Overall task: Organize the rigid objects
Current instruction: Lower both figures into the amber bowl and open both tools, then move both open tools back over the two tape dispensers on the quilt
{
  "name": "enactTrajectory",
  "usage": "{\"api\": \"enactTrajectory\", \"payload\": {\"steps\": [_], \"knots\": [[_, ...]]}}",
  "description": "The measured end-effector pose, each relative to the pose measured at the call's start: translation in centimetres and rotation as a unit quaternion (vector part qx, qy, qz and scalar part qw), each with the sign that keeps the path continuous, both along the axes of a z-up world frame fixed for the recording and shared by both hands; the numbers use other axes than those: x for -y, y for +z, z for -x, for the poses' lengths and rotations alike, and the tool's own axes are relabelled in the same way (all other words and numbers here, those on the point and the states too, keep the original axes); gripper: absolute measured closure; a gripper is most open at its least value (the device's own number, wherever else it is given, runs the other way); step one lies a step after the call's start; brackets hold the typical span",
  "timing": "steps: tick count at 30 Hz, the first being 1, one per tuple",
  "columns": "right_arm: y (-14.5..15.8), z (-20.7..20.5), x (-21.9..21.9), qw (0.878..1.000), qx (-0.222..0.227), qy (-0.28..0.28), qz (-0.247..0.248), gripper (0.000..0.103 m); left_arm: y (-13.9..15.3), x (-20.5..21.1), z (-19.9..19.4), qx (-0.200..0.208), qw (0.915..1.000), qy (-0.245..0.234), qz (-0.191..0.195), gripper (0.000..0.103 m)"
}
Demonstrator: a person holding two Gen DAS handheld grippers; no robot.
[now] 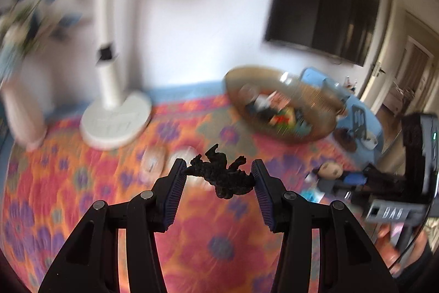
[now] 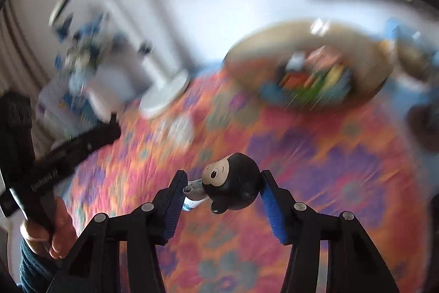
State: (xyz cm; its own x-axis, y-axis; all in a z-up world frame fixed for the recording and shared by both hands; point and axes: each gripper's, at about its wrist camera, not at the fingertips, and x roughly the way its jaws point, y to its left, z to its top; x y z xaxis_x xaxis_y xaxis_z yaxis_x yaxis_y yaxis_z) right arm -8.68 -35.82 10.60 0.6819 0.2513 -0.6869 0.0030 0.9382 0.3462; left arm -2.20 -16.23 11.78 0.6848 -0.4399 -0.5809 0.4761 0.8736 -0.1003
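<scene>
Left claw [image 1: 218, 177] pinches a small black creature figurine [image 1: 222, 177] by its ends; right claw [image 2: 223, 190] clamps a black-haired doll [image 2: 231, 181] at the head. Both look light, stiff, slippery. Beyond, over the floral cloth [image 1: 219, 238], waits a blurred toy-filled basket [image 1: 279, 106].

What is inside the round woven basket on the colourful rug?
The basket holds several colourful objects, blurred beyond naming. Anything beneath them, and the basket's bottom, is hidden.

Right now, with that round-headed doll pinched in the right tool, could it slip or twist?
Probably. The doll has a glossy, rounded head, so the right gripper gets little flat contact; it might pivot. It looks like rigid plastic, so unlikely to squash.
</scene>
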Motion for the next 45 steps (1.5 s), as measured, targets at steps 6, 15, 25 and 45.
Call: {"api": "enactTrajectory", "payload": {"steps": [6, 15, 25, 45], "knots": [[5.9, -2.5, 7.9, 0.992, 0.038, -0.116, 0.042, 0.050, 5.0, 7.2, -3.8, 0.043, 0.9978, -0.051, 0.003, 0.057], [5.5, -7.5, 12.0, 0.984, -0.005, -0.165, 0.072, 0.050, 4.1, 13.7, -7.8, 0.020, 0.9947, -0.100, -0.003, 0.057], [2.0, -9.1, 13.2, 0.980, -0.036, -0.173, 0.096, 0.047, 1.7, 15.0, -9.5, -0.003, 0.9951, -0.098, 0.014, 0.014], [6.0, -3.4, -2.7, 0.994, 0.043, -0.036, 0.090, 0.039, 5.6, -9.1, -0.6, 0.047, 0.9955, 0.065, 0.051, 0.011]]}}
